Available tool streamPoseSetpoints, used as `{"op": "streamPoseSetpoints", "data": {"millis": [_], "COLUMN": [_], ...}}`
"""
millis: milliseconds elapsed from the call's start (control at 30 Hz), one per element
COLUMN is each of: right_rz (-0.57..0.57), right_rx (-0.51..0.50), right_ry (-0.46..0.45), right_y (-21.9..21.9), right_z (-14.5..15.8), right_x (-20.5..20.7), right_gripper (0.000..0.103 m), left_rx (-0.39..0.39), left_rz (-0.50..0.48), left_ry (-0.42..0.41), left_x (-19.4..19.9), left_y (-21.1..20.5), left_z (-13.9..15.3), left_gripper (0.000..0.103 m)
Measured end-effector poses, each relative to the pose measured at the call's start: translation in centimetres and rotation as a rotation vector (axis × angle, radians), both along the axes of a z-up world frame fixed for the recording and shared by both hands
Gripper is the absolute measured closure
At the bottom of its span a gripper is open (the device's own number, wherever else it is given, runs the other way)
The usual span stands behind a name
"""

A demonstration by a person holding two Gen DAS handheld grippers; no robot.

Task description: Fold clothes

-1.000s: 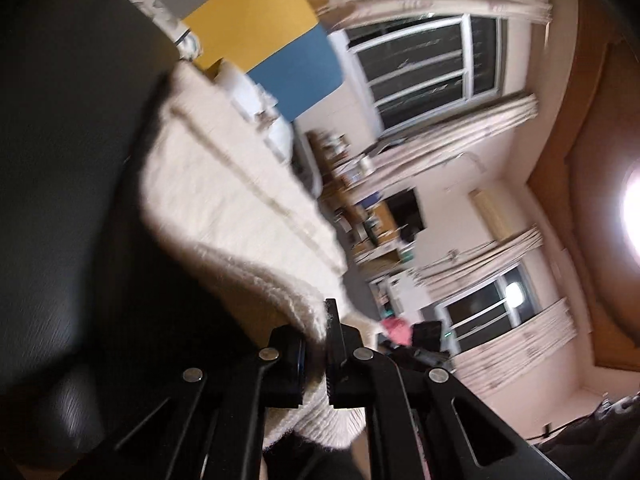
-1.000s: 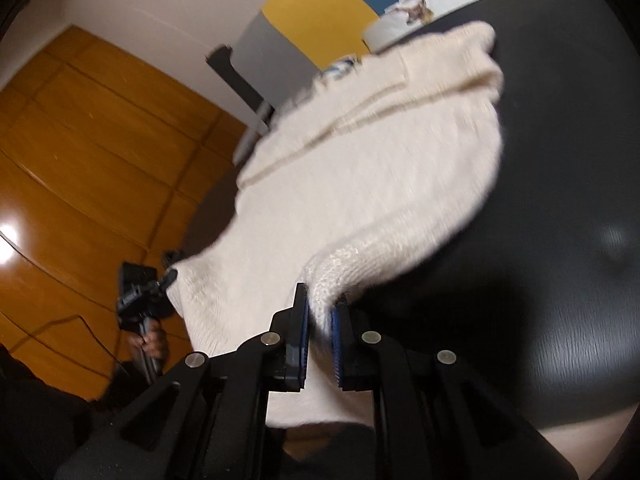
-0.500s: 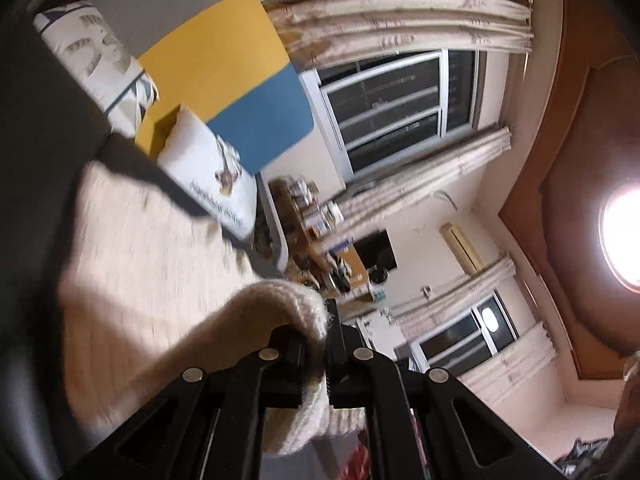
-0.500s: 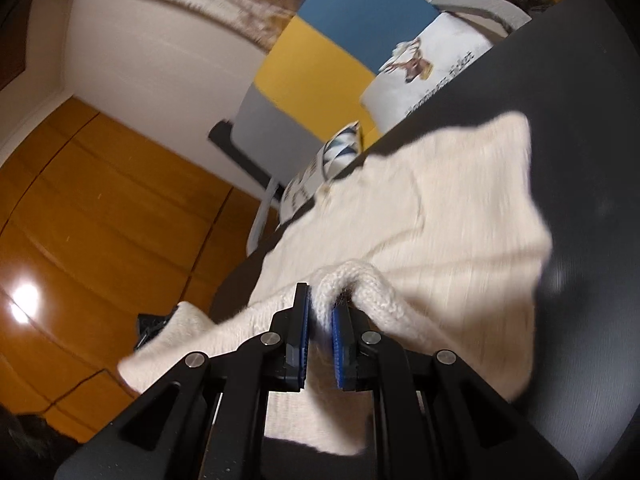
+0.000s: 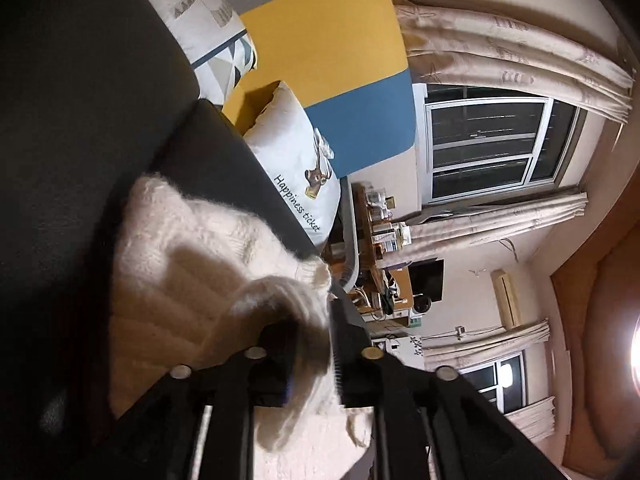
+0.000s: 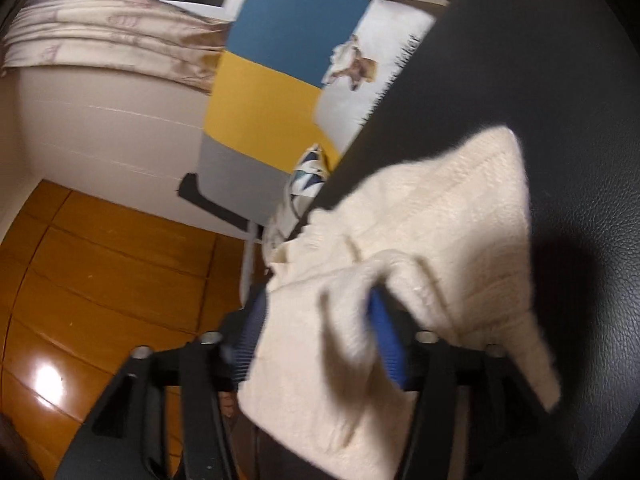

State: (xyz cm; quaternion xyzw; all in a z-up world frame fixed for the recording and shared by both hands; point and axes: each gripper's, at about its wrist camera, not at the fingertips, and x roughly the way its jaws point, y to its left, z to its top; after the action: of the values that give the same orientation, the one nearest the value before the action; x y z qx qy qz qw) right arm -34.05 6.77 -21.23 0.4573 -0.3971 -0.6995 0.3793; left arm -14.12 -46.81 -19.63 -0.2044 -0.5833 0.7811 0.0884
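A: Log the cream sweater (image 5: pixel 168 264) first. Where?

B: Find it on the black leather seat (image 5: pixel 80 120), bunched, with one thick layer lapped over another. See the same in the right wrist view: sweater (image 6: pixel 460 216) doubled, upper edge rolled back toward the camera, one corner pointing out across the seat.

A: Progress?

B: Judge at least one fold as laid, going by the stacked layers. Cannot rate neatness, since there is motion blur near both tools. Cannot see the near part of the garment, so cannot say whether sleeves or hem remain to tuck. Would fit either a mid-fold release or a fresh grab at a doubled edge.

A: Left gripper (image 5: pixel 312 344)?

B: Read the jaws as somewhat apart, with a rolled hump of knit sitting in the gap. Touching the fabric, but not pinching it as far as can be seen.

A: Right gripper (image 6: pixel 320 332)?

B: Read it as wide apart, blue pads (image 6: pixel 386 344) well separated. See a loose flap of sweater draped between them and over the nearer pad. No clamp visible.

A: Surroundings?

B: Note a printed pillow (image 5: pixel 296 168) just past the seat edge, a grey, yellow and blue panel (image 5: pixel 320 40) behind it, and wood floor (image 6: pixel 100 260) below.
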Motion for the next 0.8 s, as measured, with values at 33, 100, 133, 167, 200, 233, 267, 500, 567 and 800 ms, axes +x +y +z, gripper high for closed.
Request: {"op": "streamPoseSetpoints", "data": {"millis": [33, 100, 133, 167, 200, 233, 267, 500, 567, 800], "right_rz": [0.020, 0.061, 0.089, 0.115, 0.141, 0.166, 0.196, 0.367, 0.381, 0.450], "right_rx": [-0.006, -0.017, -0.005, 0.017, 0.034, 0.051, 0.076, 0.410, 0.433, 0.416], "right_ry": [0.010, 0.032, 0.048, 0.064, 0.080, 0.096, 0.113, 0.223, 0.245, 0.243], "right_y": [0.0, -0.1, -0.2, -0.3, -0.5, -0.7, -1.2, -6.6, -7.4, -7.0], "right_z": [0.4, 1.1, 1.6, 2.0, 2.1, 2.3, 2.4, 0.9, 0.1, 0.0], "right_x": [0.4, 1.2, 1.8, 2.6, 3.4, 4.2, 4.9, 6.8, 6.8, 8.8], "right_gripper": [0.033, 0.027, 0.025, 0.025, 0.024, 0.024, 0.022, 0.020, 0.017, 0.017], "left_rx": [0.014, 0.043, 0.057, 0.071, 0.086, 0.100, 0.111, 0.027, -0.037, -0.069], "left_rz": [0.007, 0.021, 0.029, 0.036, 0.043, 0.050, 0.056, 0.061, 0.045, -0.018], "left_ry": [0.001, 0.004, 0.005, 0.007, 0.008, 0.009, 0.006, -0.125, -0.160, -0.225], "left_x": [0.1, 0.3, 0.4, 0.6, 0.7, 0.8, 0.9, 1.0, 1.1, 4.1], "left_y": [-0.1, -0.3, -0.4, -0.5, -0.6, -0.7, -0.8, 0.9, 1.6, 2.9], "left_z": [-0.2, -0.7, -1.0, -1.2, -1.5, -1.7, -2.0, -3.9, -3.9, -4.2], "left_gripper": [0.086, 0.085, 0.085, 0.085, 0.085, 0.085, 0.085, 0.088, 0.092, 0.095]}}
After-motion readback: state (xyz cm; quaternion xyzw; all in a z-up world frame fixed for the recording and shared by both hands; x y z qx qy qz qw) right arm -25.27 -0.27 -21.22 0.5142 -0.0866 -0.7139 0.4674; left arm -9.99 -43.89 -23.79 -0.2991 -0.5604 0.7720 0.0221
